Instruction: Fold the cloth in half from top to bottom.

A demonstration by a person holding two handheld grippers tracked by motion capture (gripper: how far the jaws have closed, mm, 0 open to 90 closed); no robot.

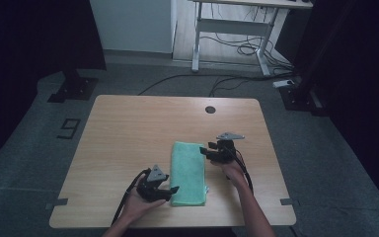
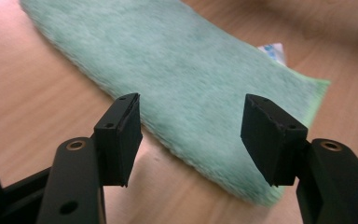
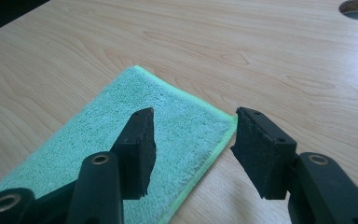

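Note:
A folded green cloth (image 1: 188, 173) lies flat near the middle front of the wooden table (image 1: 128, 128). My left gripper (image 1: 171, 190) is open at the cloth's near left corner, and in the left gripper view its jaws stand apart over the fuzzy cloth (image 2: 186, 74) edge with nothing between them. At the cloth's far right corner my right gripper (image 1: 205, 149) is open too. In the right gripper view the cloth (image 3: 121, 140) corner lies just under the gap between the jaws. A small white tag (image 2: 272, 50) pokes out at the cloth's near right corner.
A round cable hole (image 1: 210, 109) is set in the table near its far edge. Beyond the table stands a white desk frame (image 1: 232, 34) with cables on the floor. Dark curtains hang on both sides, with stand bases (image 1: 74, 89) on the floor.

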